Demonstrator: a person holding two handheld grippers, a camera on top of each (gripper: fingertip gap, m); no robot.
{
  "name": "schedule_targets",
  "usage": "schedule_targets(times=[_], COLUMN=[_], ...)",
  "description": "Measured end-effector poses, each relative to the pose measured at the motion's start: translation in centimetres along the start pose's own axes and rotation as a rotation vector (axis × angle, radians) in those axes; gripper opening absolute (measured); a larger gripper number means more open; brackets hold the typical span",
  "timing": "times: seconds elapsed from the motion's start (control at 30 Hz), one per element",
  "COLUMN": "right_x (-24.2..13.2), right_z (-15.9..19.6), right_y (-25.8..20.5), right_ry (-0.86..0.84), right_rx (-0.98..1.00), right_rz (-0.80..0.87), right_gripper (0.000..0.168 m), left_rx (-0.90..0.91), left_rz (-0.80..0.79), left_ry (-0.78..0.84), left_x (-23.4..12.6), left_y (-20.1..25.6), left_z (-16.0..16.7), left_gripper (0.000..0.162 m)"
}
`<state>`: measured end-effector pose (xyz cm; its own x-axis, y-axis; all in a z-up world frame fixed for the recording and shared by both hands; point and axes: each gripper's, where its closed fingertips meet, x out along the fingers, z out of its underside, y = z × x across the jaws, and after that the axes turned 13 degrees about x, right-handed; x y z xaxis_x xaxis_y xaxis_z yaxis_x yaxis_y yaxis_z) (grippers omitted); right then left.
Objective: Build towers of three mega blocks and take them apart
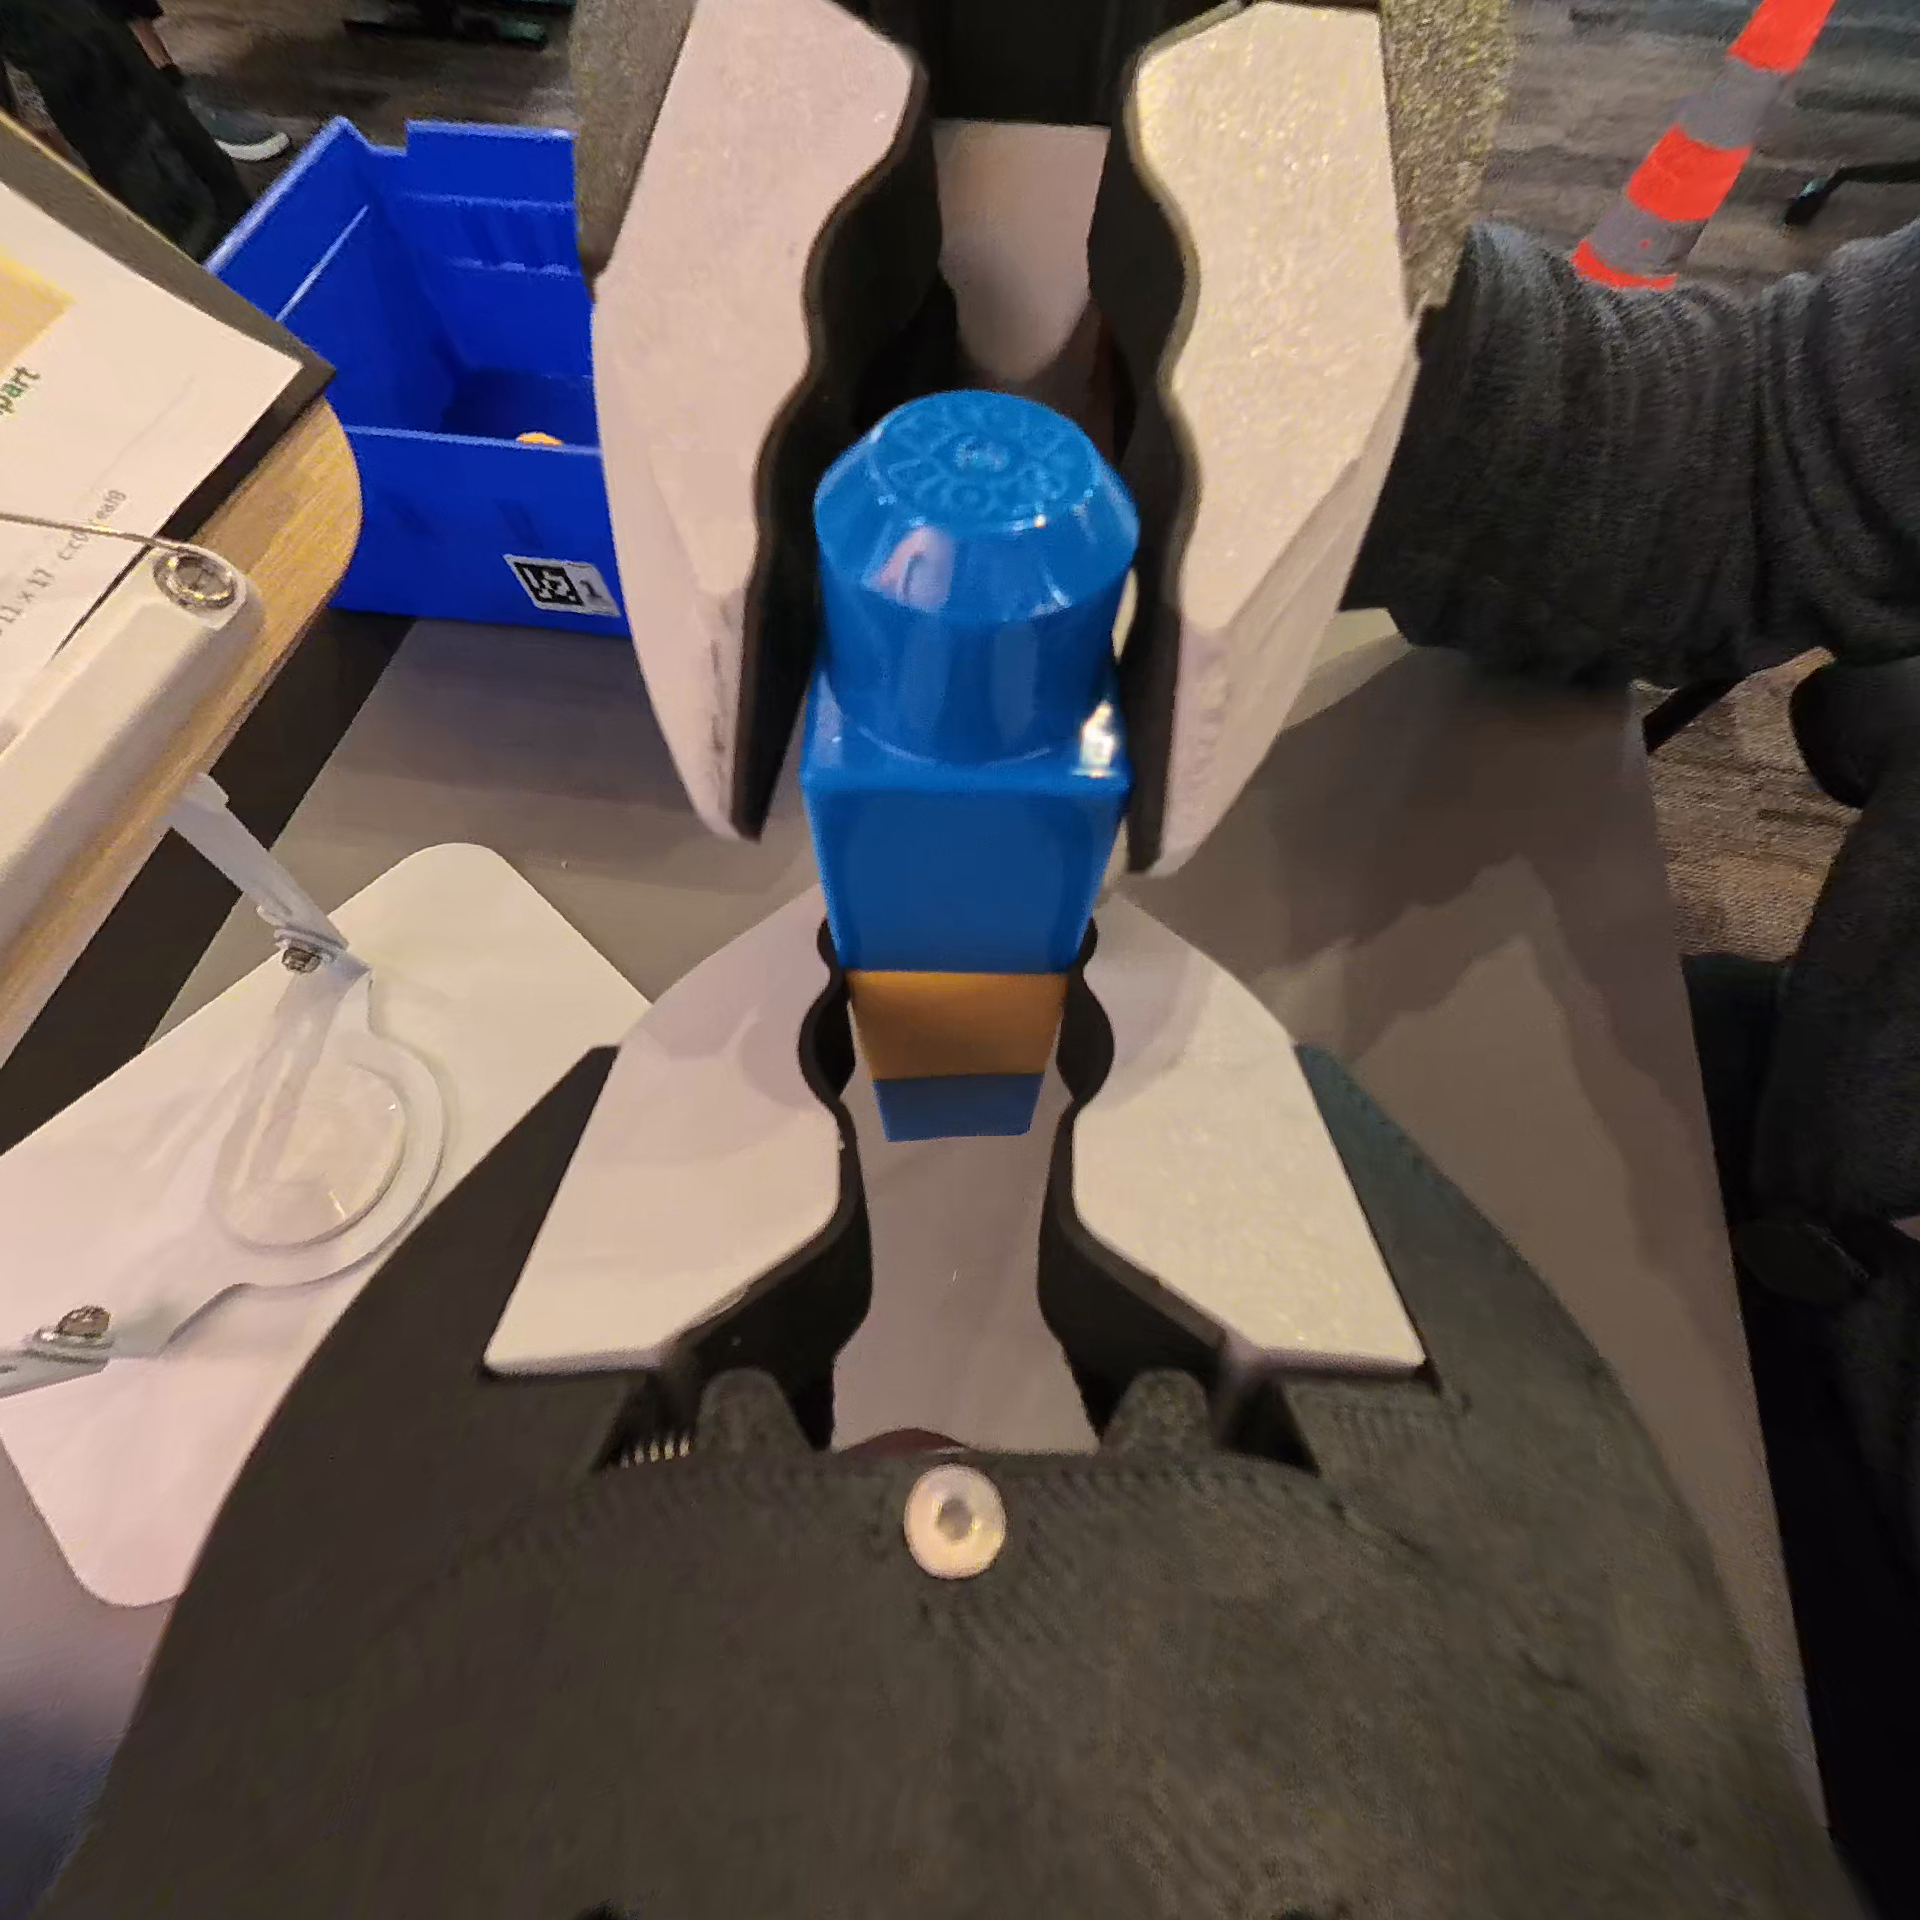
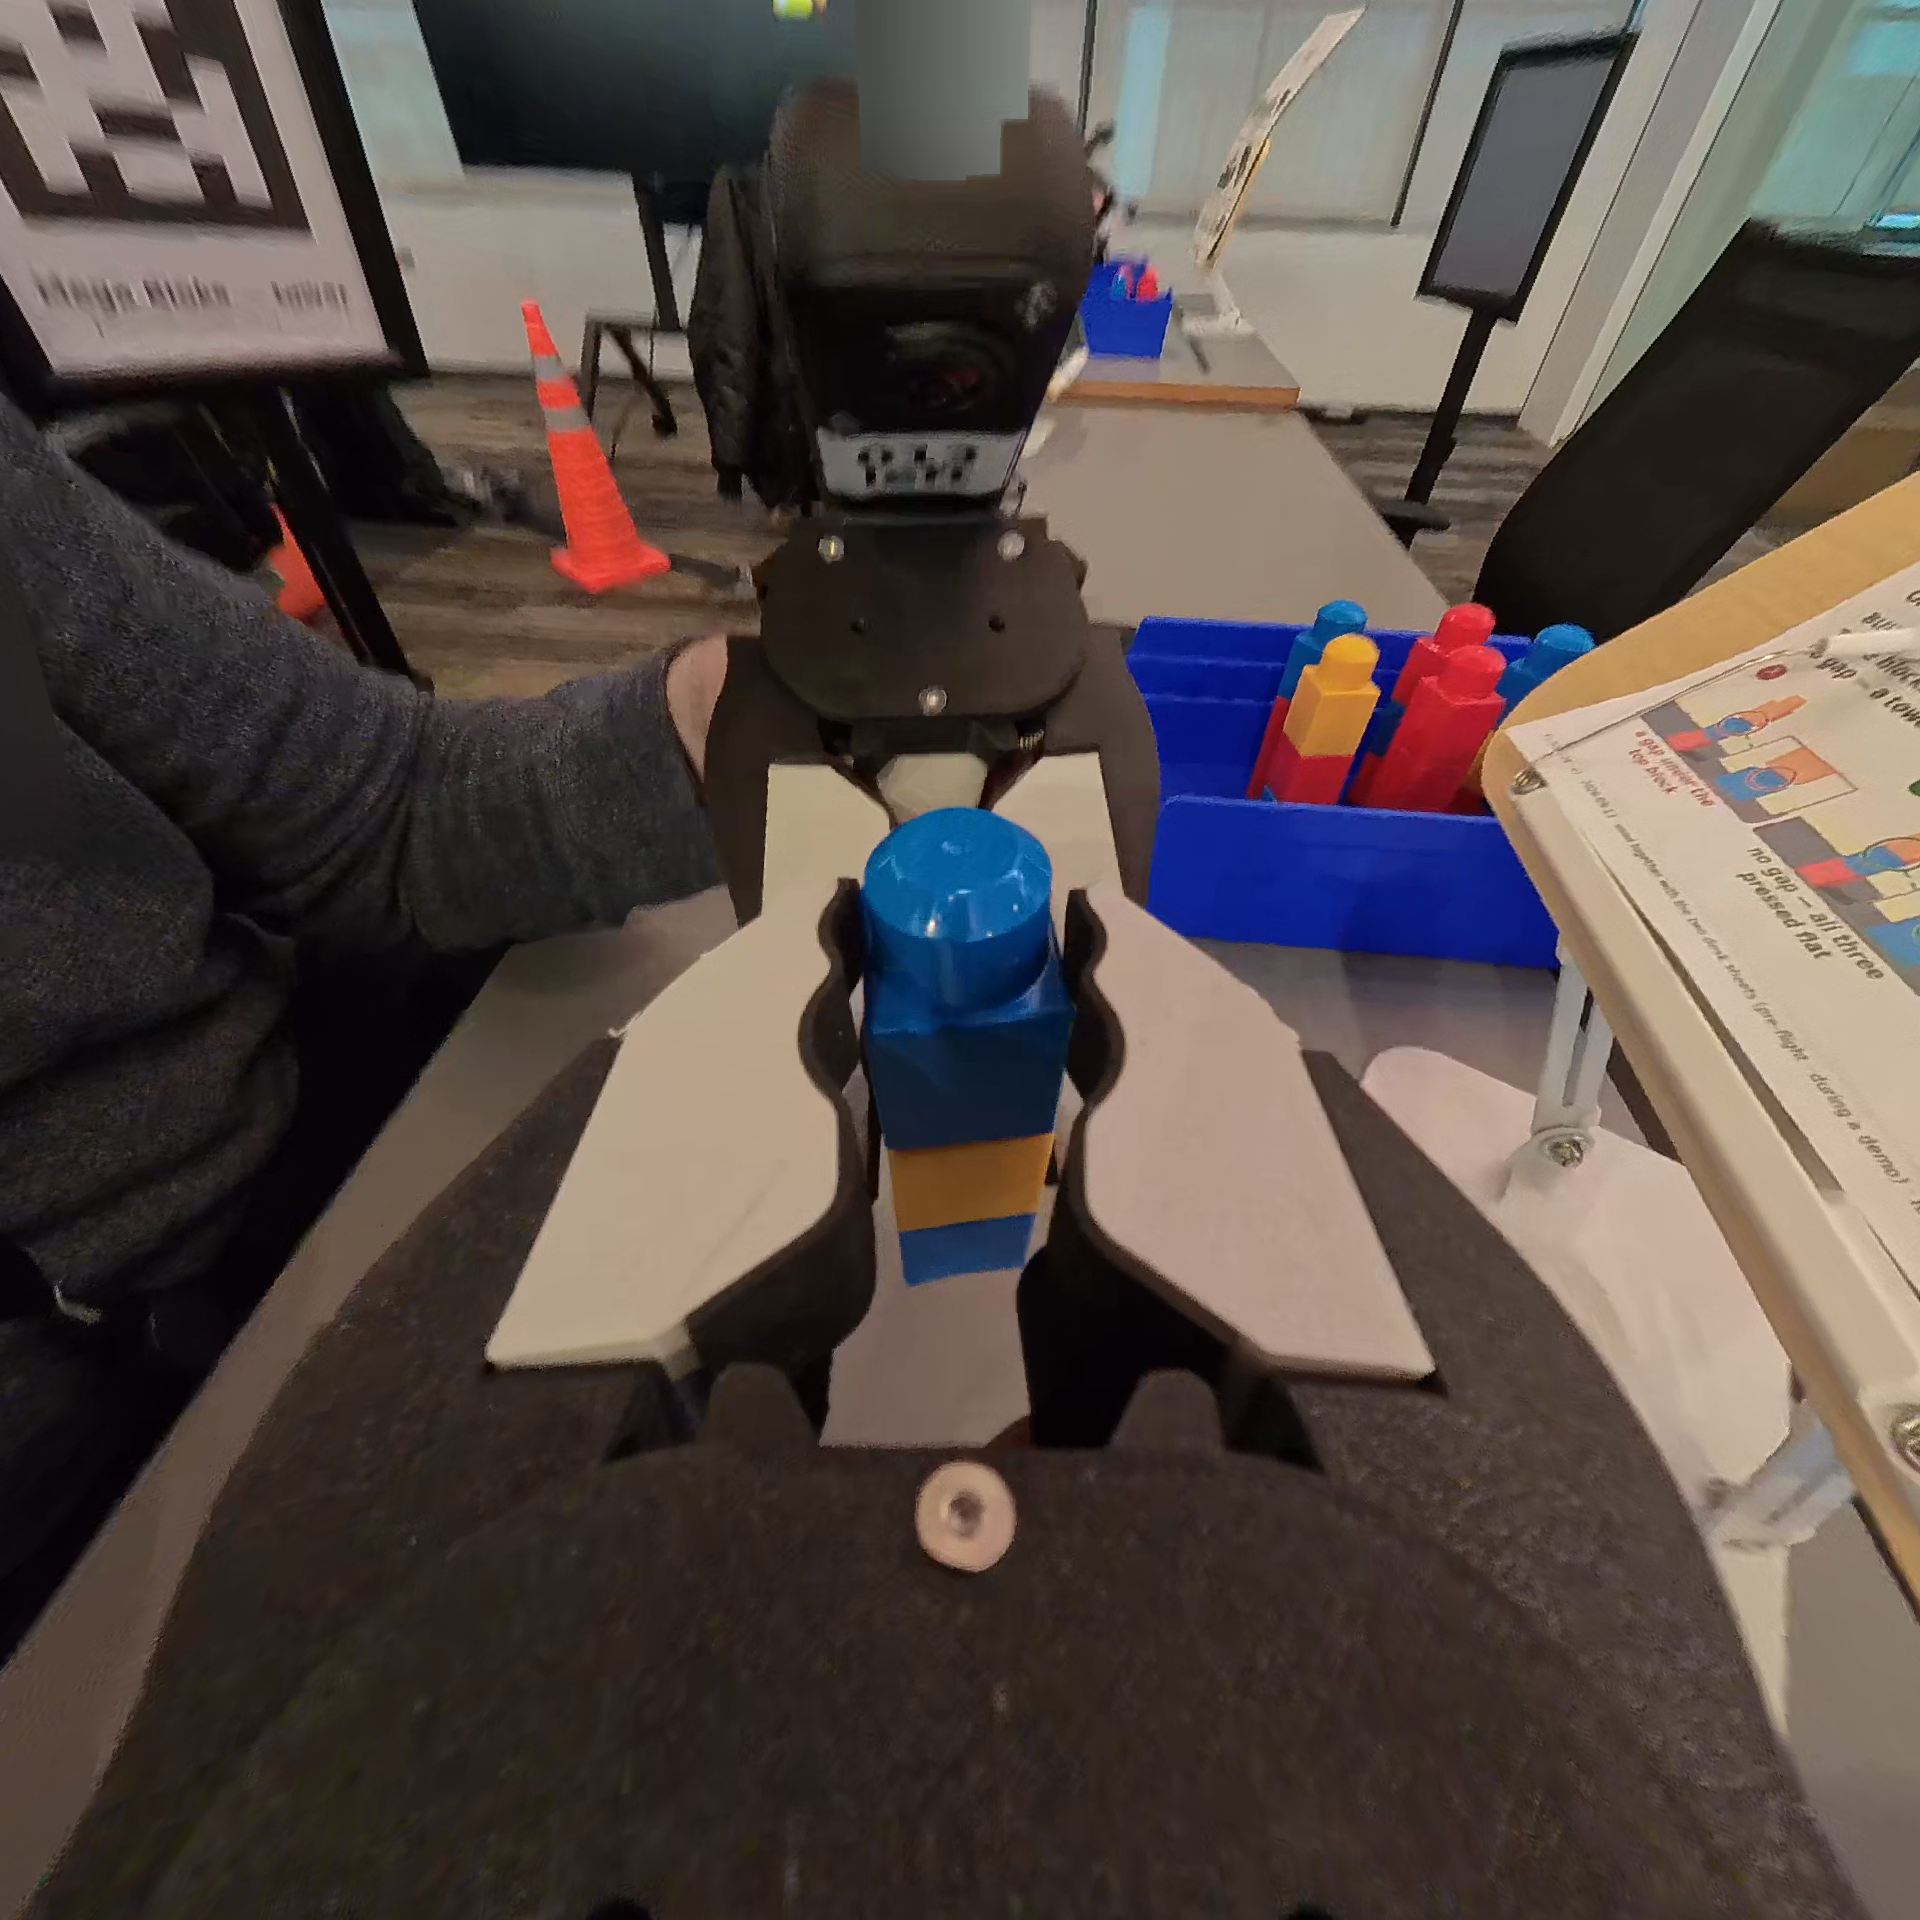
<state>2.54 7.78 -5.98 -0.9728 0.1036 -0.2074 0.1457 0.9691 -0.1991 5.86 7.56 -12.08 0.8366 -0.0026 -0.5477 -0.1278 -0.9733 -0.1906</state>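
A three-block tower stands upright over the grey table (image 1: 520, 727): a blue block with a round stud on top (image 1: 966, 810), an orange block (image 1: 956, 1023) in the middle and a blue block (image 1: 956, 1107) at the bottom. My left gripper (image 1: 956, 956) is shut on the tower at the orange block. My right gripper (image 2: 961, 899) faces it from the opposite side and is shut on the top blue block (image 2: 966, 1060). The right gripper also shows in the left wrist view (image 1: 940, 831). The left gripper's black body (image 2: 914, 623) shows behind the tower.
A blue bin (image 2: 1351, 883) at the right holds several built towers (image 2: 1434, 717). The bin (image 1: 457, 416) also shows at the back left in the left wrist view. An instruction board (image 2: 1714, 883) on a white stand (image 1: 260, 1143) overhangs the table. A person's sleeve (image 2: 260, 779) is at the left. An orange cone (image 2: 592, 488) stands on the floor. The gap from one gripper's tips to the other's is roughly 6 cm.
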Motion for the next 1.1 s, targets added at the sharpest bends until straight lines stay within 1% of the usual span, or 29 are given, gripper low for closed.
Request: schedule_targets(times=[0.13, 0.17, 0.2, 0.23, 0.27, 0.33, 0.4, 0.47, 0.6, 0.73, 0.83, 0.9, 1.0, 1.07, 1.1], right_x=[-0.1, -0.3, -0.9, -1.8, -2.6, -4.4, -6.3, -8.5, -15.1, -21.3, -24.5, -26.2, -26.4, -25.5, -24.4], right_z=[0.2, -0.2, -1.2, -2.3, -2.9, -3.5, -4.1, -4.2, -2.1, 1.7, 4.7, 5.7, 5.3, 4.1, 3.4], right_y=[-0.1, 0.0, -0.3, -0.5, -0.4, 0.5, 1.2, 3.1, 9.1, 13.8, 16.3, 17.5, 17.4, 16.6, 15.9], right_ry=[-0.040, -0.022, 0.034, 0.086, 0.104, 0.116, 0.144, 0.137, 0.095, 0.066, 0.039, 0.039, 0.042, 0.030, 0.023], right_rx=[-0.062, -0.069, -0.059, -0.038, -0.036, -0.069, -0.064, -0.056, 0.032, 0.190, 0.314, 0.351, 0.326, 0.258, 0.222], right_rz=[0.037, 0.046, 0.031, 0.012, 0.025, 0.107, 0.149, 0.256, 0.543, 0.728, 0.832, 0.909, 0.920, 0.915, 0.881], right_gripper=[0.036, 0.036, 0.036, 0.036, 0.036, 0.036, 0.036, 0.036, 0.036, 0.036, 0.049, 0.058, 0.054, 0.053, 0.052], left_rx=[0.004, 0.009, 0.019, 0.024, 0.015, -0.010, -0.008, -0.007, 0.014, 0.020, 0.021, 0.022, 0.018, 0.010, 0.009], left_rz=[0.002, -0.014, -0.015, -0.003, -0.001, 0.034, 0.016, 0.014, 0.005, 0.012, 0.021, 0.031, 0.045, 0.054, 0.053], left_ry=[-0.010, -0.025, -0.082, -0.120, -0.106, -0.091, -0.087, -0.063, -0.035, -0.023, -0.023, -0.014, -0.005, 0.006, 0.008], left_x=[0.1, 0.2, 0.4, 0.8, 1.2, 1.4, 1.4, 1.3, 1.1, 1.6, 2.2, 2.5, 2.9, 3.1, 3.1], left_y=[0.1, 0.0, 0.1, 0.3, 0.4, 1.0, 0.8, 0.5, 0.0, -0.2, -0.4, -0.5, -0.8, -0.9, -1.1], left_z=[0.0, 0.2, 1.1, 1.9, 2.1, 2.3, 2.3, 1.8, 0.8, 0.3, 0.1, -0.2, -0.5, -0.7, -0.7], left_gripper=[0.036, 0.036, 0.036, 0.036, 0.036, 0.036, 0.036, 0.036, 0.036, 0.036, 0.036, 0.036, 0.036, 0.036, 0.036])
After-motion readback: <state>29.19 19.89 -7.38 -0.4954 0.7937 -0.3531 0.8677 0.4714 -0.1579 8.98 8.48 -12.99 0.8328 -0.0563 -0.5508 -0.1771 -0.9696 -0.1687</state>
